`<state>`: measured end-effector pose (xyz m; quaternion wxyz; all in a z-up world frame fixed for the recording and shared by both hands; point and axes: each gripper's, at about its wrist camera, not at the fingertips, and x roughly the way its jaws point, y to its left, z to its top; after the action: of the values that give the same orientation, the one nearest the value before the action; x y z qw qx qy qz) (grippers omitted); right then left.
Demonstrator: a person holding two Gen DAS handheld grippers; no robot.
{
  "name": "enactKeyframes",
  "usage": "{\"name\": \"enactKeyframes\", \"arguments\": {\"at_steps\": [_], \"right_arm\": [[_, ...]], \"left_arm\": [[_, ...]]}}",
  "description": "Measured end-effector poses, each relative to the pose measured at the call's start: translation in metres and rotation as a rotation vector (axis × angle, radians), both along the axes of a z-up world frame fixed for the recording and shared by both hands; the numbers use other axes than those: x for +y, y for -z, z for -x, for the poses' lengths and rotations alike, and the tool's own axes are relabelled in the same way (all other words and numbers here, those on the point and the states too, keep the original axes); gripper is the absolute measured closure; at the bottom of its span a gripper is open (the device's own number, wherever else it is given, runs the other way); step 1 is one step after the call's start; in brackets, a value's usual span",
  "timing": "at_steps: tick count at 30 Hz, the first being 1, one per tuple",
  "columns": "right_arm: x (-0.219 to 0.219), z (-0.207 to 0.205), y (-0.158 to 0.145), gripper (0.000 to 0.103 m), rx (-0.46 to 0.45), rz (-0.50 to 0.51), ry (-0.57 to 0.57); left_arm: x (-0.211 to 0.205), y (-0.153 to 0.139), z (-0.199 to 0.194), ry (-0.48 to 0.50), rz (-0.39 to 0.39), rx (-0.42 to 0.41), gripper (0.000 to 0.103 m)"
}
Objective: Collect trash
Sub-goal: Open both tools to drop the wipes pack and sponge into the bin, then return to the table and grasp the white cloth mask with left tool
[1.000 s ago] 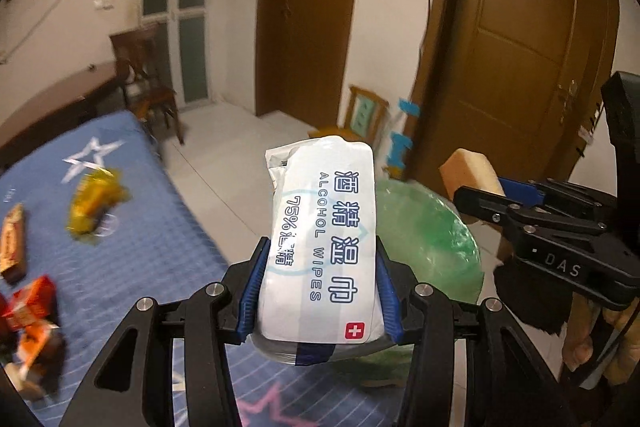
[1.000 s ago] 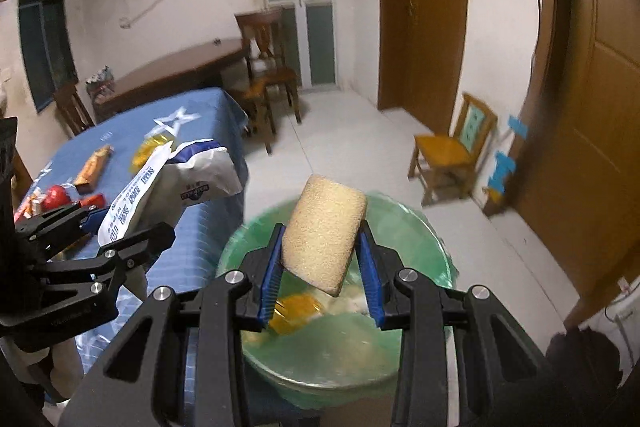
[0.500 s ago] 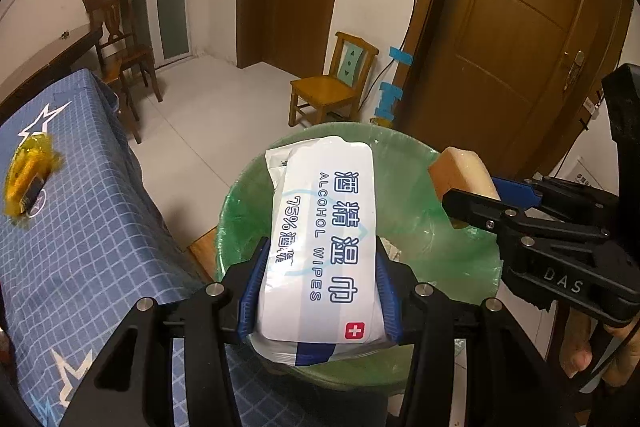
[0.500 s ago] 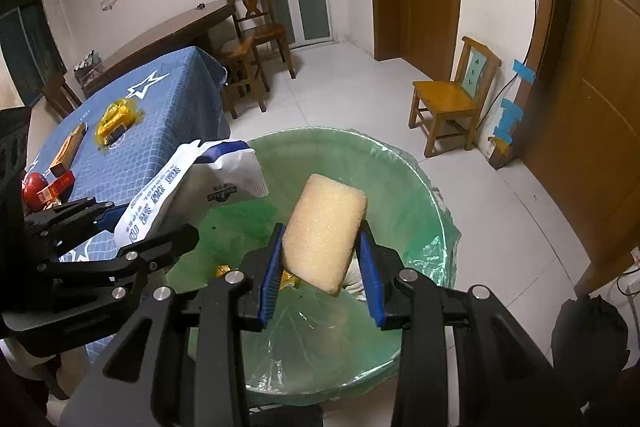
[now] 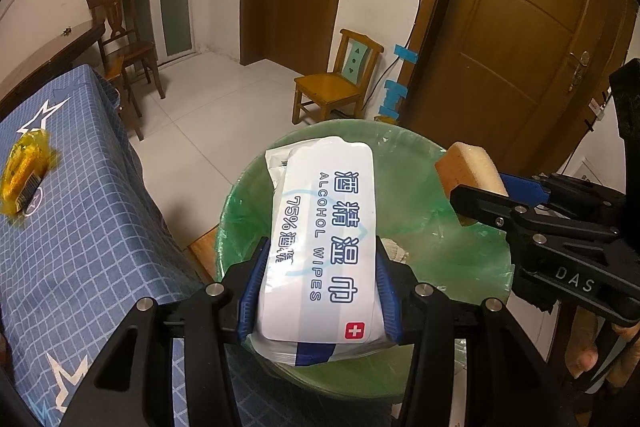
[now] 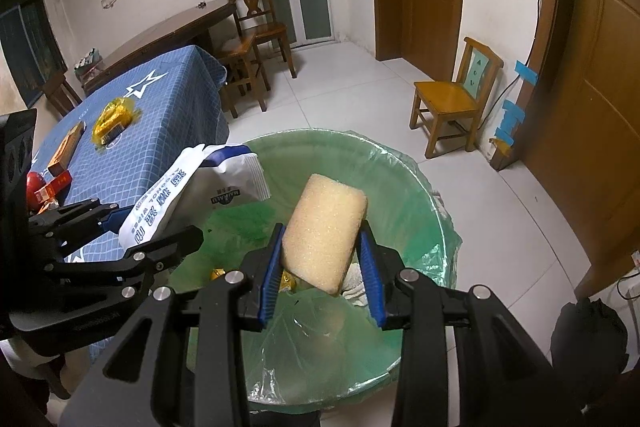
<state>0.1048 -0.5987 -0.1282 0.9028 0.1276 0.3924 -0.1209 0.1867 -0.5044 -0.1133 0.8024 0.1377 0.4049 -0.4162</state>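
Both loads hang over the green-lined bin (image 6: 420, 187), so this looks like the drop-off step; the next move should only need each grip let go, clear of the rim. Over the bin's table-side half, the left gripper (image 5: 320, 287) is clamped on a white alcohol-wipes pack (image 5: 324, 239), soft and crinkled. Over the bin's middle, the right gripper (image 6: 320, 267) pinches a tan sponge (image 6: 324, 231), tilted and porous.
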Motion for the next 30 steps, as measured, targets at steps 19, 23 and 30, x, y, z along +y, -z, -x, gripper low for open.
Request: {"name": "enactKeyframes", "arguments": {"at_steps": [19,23,30], "right_arm": [[-0.006,0.007,-0.015,0.039,-0.075,-0.026,0.029],[0.006,0.017,-0.025,0.039,-0.116,-0.004,0.023],[0.059,0.04,-0.048,0.039,-0.24,0.053,-0.047]], "left_arm": [[0.015,-0.003,0.002,-0.015,-0.018,-0.039,0.028],[0.029,-0.006,0.007,-0.025,-0.01,-0.043,0.028],[0.084,-0.024,0.016,-0.068,0.011,-0.065,0.028]]}}
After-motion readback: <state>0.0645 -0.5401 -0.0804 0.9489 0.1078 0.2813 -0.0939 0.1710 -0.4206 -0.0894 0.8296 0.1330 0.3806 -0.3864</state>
